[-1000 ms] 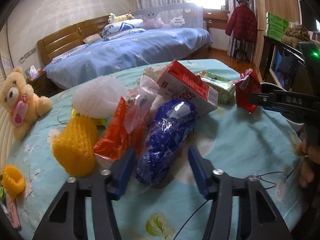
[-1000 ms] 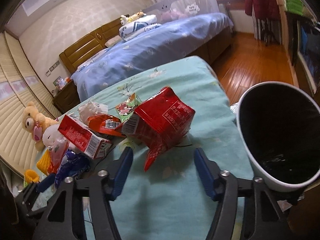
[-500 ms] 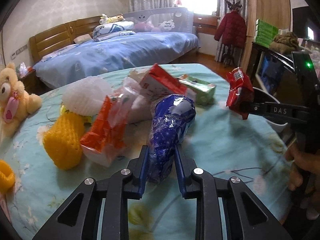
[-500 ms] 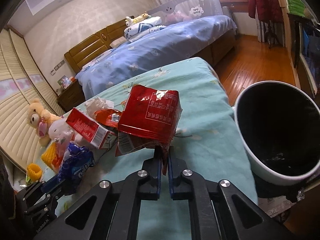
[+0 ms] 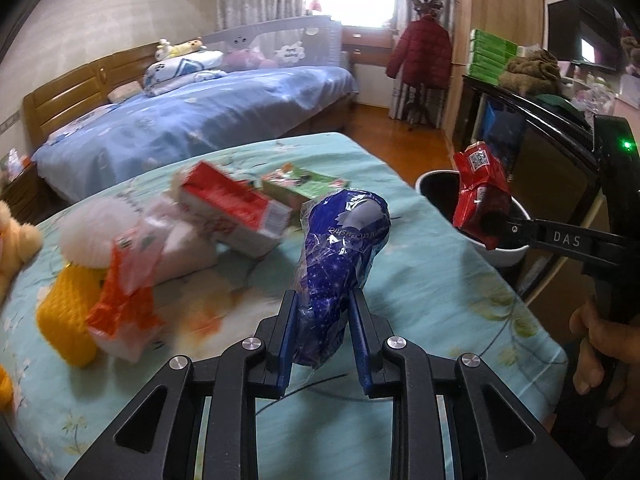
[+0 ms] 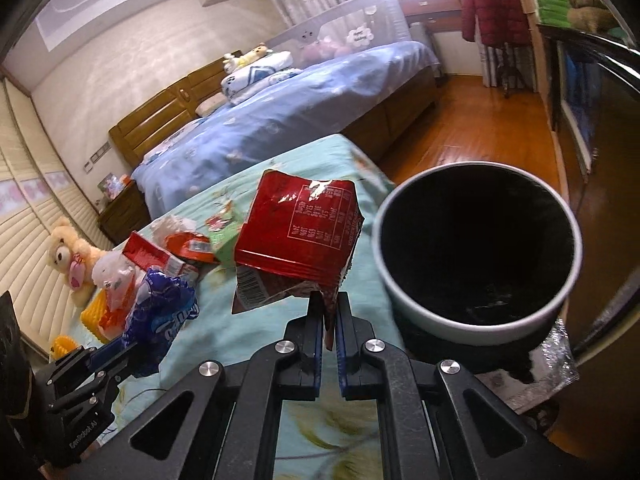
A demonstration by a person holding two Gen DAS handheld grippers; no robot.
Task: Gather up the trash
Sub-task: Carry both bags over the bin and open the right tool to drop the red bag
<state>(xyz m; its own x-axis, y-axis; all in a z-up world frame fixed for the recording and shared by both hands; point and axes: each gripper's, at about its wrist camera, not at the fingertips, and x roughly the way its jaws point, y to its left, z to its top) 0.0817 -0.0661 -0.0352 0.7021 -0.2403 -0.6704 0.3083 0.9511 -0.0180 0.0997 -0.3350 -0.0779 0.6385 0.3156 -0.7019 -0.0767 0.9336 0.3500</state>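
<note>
The left gripper (image 5: pixel 322 336) had its blue fingers (image 5: pixel 287 336) closed on the lower end of a blue wrapper (image 5: pixel 340 256), lifted clear of the surface (image 5: pixel 440 304) toward its right edge. The right gripper (image 6: pixel 328 320) pinched a red wrapper (image 6: pixel 296 236) by its bottom corner, fingers nearly together, holding it just beside the rim of the bin (image 6: pixel 476 326) that stood off the surface's right edge. The remaining trash, a red carton (image 5: pixel 236 208), a green box (image 5: pixel 300 186) and an orange wrapper (image 5: pixel 124 304), lay heaped toward the left side.
</note>
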